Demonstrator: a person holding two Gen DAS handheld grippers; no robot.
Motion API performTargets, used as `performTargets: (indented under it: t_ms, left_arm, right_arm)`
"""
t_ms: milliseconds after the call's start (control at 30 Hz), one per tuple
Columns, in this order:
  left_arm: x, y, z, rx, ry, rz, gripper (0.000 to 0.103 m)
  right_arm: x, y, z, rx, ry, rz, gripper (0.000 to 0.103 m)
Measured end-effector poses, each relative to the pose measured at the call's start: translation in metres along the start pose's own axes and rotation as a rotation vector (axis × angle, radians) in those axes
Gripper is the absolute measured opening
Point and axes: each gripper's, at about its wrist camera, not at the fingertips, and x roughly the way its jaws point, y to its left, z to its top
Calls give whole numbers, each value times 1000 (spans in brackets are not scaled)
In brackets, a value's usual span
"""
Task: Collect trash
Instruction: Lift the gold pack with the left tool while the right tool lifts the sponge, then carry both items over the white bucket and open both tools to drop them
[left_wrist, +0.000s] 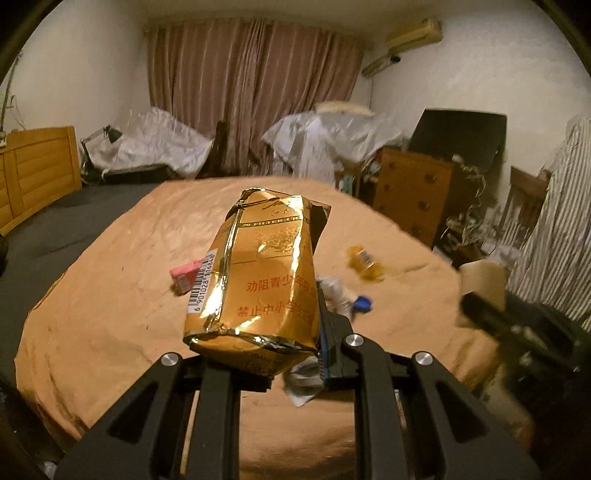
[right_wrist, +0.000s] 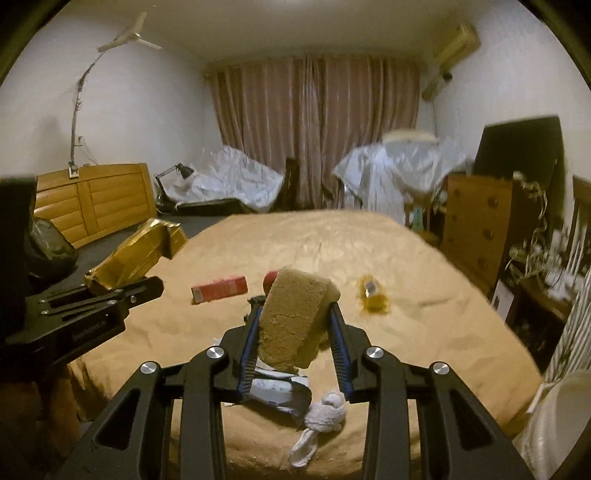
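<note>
Gripping a crumpled gold cigarette carton (left_wrist: 255, 280) in my left gripper (left_wrist: 258, 350), I am holding it up above the bed (left_wrist: 110, 295); its foil edges are creased, a barcode is showing on its side and red Chinese print on its face. Beneath it, a pink box (left_wrist: 183, 275), a small amber bottle (left_wrist: 364, 260) and a clear crushed bottle with a blue cap (left_wrist: 360, 304) are lying on the tan blanket, with bare blanket stretching to the far edge.

Through the right wrist view, my right gripper (right_wrist: 291, 332) is pinching a tan sponge block (right_wrist: 295, 317), tilted, above the bed's near edge. A red box (right_wrist: 219, 288) is lying beyond it, a white rag (right_wrist: 325, 410) just below. My left gripper is hanging to the left, over the bed's side.
</note>
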Motion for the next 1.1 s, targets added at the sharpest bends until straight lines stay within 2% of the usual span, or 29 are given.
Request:
performTargets:
  t_ms: [167,367,600,800,967,1100]
  left_arm:
    - [-19,-21,-2,32,-75,12,16]
    - [-24,-34,-5,56,-63,-10,16]
    - [-27,-42,-5,70,-70,-22,16]
    - [-30,-47,-9,94,-77,-53,16]
    - [-26,-74,-3,128,-90,-108,16]
    - [-21,-110,3,150,-83,-191,16]
  right_arm:
    - [-30,9,5,-5,-59,-16,37]
    - [-52,11,9,7,-66,-21,37]
    - [-57,1,14,17,-66,-46,37]
    - [-71,-26,16,45,-58,-77,37]
    - [-95,-64,21,55,-68,-165,37]
    - [-119,-106,25,63,-64,-257,37]
